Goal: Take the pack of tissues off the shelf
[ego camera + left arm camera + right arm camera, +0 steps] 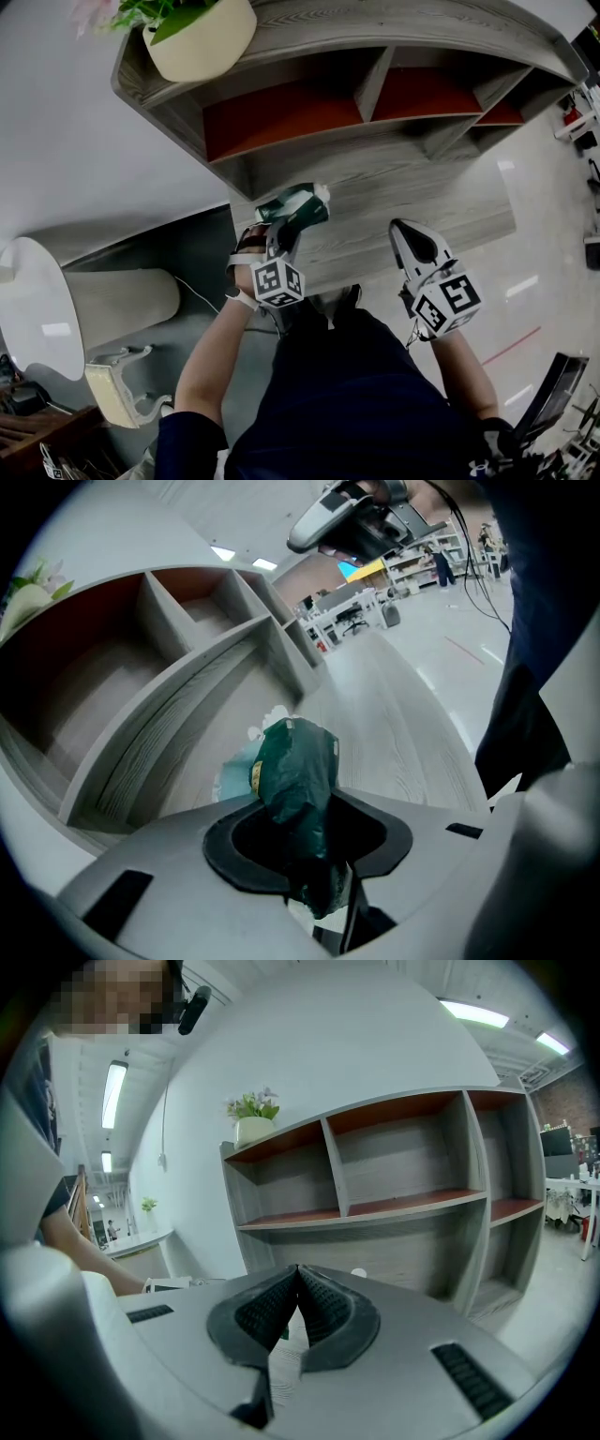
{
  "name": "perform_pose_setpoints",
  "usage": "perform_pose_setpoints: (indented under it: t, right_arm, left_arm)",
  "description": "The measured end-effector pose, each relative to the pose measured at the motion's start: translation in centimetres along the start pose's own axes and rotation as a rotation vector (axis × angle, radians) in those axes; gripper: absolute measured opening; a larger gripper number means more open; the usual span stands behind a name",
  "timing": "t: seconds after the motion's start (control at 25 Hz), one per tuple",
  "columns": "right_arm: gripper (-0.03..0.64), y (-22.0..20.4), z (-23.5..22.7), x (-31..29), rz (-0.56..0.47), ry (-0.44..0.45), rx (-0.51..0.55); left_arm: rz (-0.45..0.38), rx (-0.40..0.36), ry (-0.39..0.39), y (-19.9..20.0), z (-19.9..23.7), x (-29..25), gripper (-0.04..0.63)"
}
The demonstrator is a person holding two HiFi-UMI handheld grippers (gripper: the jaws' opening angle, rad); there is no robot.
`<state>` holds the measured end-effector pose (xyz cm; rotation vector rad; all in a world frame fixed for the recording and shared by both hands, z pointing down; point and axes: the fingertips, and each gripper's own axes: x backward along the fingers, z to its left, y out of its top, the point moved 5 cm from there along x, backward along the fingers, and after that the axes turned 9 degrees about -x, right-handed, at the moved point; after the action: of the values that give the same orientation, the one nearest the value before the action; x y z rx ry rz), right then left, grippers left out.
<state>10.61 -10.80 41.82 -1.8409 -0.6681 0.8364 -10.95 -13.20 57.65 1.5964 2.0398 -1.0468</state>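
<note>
Pack of tissues (295, 771): pinched at its near end between the pads of the left gripper (309, 834), jaws about half apart and pressing on the crumpled dark green wrapper. Paler blue-white part of the wrapper showing just behind the green. Far end poking out past the fingertips toward the shelf (178, 714), over its lowest grey wood-grain ledge; cannot tell whether clear of that ledge or brushing it.

Right gripper (298, 1279): jaws closed tip to tip, nothing between them, aimed at the open compartments, well apart from the pack.

Step in hand, by the look of it: grasp made, withdrawal from the shelf under way or about to start. Next move calls for a steady pull back toward the body with the grip unchanged, lifting slightly to avoid dragging the soft wrapper along the ledge. Risk of the pack slipping, given a hold on one end only.

Pose, from the head view: left forearm bare and extended forward, hand wrapped round the handle, gripper pointing up at the shelf front. Right arm held forward alongside, gripper at similar height and idle. Plant pot (202, 37) on the shelf top, far from both grippers.
</note>
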Motion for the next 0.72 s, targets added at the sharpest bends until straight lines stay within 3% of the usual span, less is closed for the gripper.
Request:
perform_pose_setpoints:
  t: [0.72]
  right_arm:
    - [0.003,-0.4,-0.3,-1.2,0.018,-0.005,-0.015]
  left_arm:
    - [0.063,-0.029,-0.117,-3.6,-4.9,-6.3,0.143]
